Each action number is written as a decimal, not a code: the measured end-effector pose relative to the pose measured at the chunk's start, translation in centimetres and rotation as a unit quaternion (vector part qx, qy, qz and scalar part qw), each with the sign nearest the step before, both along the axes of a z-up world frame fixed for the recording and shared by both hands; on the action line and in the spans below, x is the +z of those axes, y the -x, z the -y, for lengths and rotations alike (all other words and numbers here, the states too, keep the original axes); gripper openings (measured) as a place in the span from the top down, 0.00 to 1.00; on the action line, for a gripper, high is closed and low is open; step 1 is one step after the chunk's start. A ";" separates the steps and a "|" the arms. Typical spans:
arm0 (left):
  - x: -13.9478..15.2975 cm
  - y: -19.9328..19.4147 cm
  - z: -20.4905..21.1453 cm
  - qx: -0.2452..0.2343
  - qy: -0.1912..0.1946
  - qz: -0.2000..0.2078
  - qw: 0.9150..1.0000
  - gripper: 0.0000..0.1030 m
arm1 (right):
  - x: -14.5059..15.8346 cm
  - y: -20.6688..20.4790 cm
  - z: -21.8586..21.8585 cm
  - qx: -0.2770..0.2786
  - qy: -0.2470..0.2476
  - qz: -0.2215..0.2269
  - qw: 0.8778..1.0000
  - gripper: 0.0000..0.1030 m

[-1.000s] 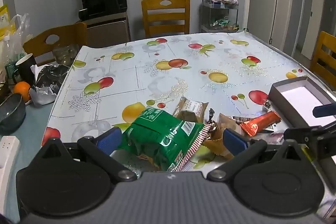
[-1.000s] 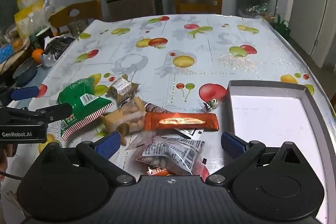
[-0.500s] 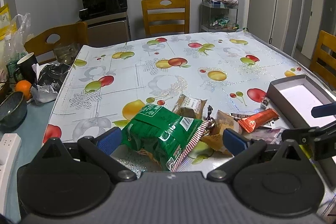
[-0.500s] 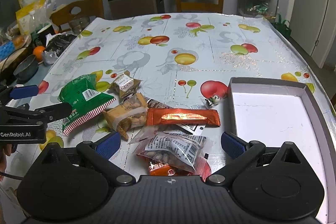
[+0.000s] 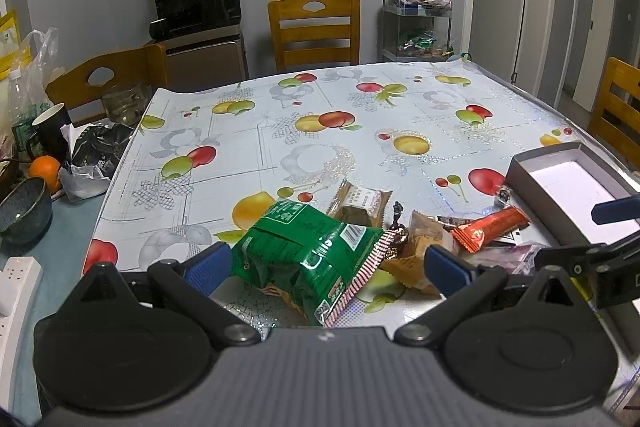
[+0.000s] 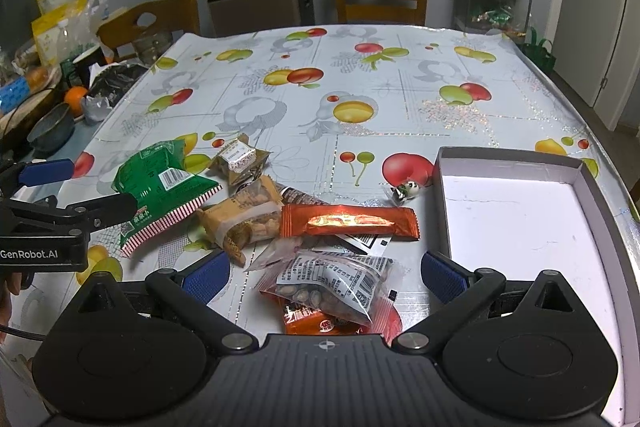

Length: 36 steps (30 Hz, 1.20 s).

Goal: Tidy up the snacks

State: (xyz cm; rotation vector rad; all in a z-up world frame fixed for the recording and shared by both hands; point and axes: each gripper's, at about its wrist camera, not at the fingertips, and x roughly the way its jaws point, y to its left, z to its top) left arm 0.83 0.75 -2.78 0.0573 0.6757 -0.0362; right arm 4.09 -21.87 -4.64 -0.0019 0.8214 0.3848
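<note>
- left wrist view: the left gripper (image 5: pixel 324 267) has its fingers spread wide and grasps nothing; the crinkled green foil snack bag (image 5: pixel 304 251) lies on the fruit-print plastic tablecloth (image 5: pixel 320 131) between them. just right of it sit a tan wrapped biscuit pack (image 5: pixel 420 239) and a long orange foil bar (image 5: pixel 488 229). the shallow grey cardboard box with a white floor (image 5: pixel 524 173) stands at the right edge, with no snack visible in it.
- right wrist view: the right gripper (image 6: pixel 324 273) is likewise spread and empty, hanging over a clear packet of brown nuts (image 6: pixel 340 287) that rests on a small orange sachet (image 6: pixel 308 319). a small brown wrapped cake (image 6: pixel 240 163) and a tiny black-and-white candy (image 6: pixel 408 190) lie loose near the box, whose floor is bare.
- judgement: sorting has not begun; every snack is still to be moved, presumably into the box.
</note>
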 end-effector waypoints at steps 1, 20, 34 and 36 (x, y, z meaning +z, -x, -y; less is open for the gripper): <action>-0.1 -0.1 0.0 0.001 0.000 0.001 1.000 0.00 | 0.0 0.0 0.0 0.000 0.000 0.000 1.000 0.00; 0.3 0.5 0.1 -0.004 -0.002 0.001 1.000 0.00 | 0.2 0.1 0.2 0.011 0.006 0.003 1.000 0.00; -0.8 -1.1 -0.8 -0.014 0.002 0.000 1.000 0.00 | -1.9 0.2 0.1 0.076 0.014 0.017 0.997 0.00; -1.4 -1.6 -1.1 -0.024 0.006 0.008 1.000 0.00 | -2.3 0.3 0.0 0.093 0.022 0.032 0.995 0.00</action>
